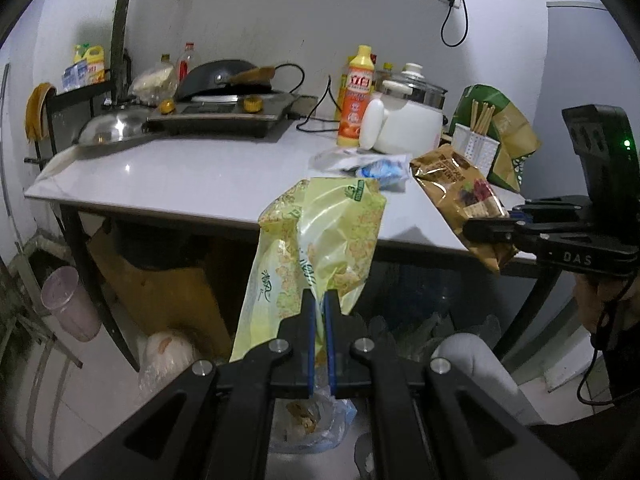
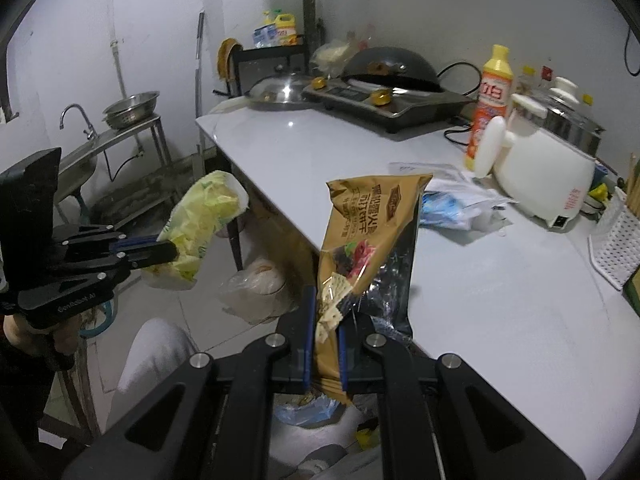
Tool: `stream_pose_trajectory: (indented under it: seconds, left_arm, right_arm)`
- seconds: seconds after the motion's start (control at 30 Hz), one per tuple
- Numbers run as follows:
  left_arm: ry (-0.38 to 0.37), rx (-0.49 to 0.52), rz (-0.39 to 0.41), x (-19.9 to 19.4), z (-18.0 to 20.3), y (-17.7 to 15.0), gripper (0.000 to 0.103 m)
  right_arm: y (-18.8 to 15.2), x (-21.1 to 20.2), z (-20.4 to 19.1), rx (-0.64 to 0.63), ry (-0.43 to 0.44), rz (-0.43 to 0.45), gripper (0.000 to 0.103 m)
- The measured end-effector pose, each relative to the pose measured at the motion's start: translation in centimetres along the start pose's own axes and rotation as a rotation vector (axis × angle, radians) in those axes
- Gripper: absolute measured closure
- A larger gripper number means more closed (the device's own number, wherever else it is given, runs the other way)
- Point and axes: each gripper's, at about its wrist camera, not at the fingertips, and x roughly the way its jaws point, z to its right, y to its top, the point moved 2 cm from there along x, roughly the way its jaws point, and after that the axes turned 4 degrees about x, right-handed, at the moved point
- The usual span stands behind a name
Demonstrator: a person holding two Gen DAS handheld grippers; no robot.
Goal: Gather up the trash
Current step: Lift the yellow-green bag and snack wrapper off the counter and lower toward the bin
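My left gripper (image 1: 319,298) is shut on a crumpled yellow-green snack bag (image 1: 320,240), held in the air in front of the table's near edge. In the right wrist view this left gripper (image 2: 170,254) shows at the left with the yellow-green bag (image 2: 204,216). My right gripper (image 2: 325,312) is shut on a golden-brown snack bag (image 2: 368,232), raised over the table's front corner. Seen from the left wrist, the right gripper (image 1: 472,230) holds that brown bag (image 1: 460,188) at the right. Clear and blue wrappers (image 2: 452,200) lie on the white table (image 2: 500,300).
An induction cooker with a dark wok (image 2: 388,68), a steel lid (image 2: 276,90), an orange detergent bottle (image 2: 490,104), a white rice cooker (image 2: 548,164) and a white chopstick basket (image 2: 616,240) stand on the table. A bag-lined bin (image 1: 308,420) sits below the grippers. A sink (image 2: 80,160) is at the left.
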Motion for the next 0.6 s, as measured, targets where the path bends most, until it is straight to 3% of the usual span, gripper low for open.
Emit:
stream_pose_trajectory:
  seconds: [0.6]
  left_arm:
    - [-0.038, -0.096, -0.144, 6.0, -2.4, -6.6, 0.099]
  right_arm:
    - [-6.0, 7.7, -3.6, -0.026, 0.075, -0.192, 0.094]
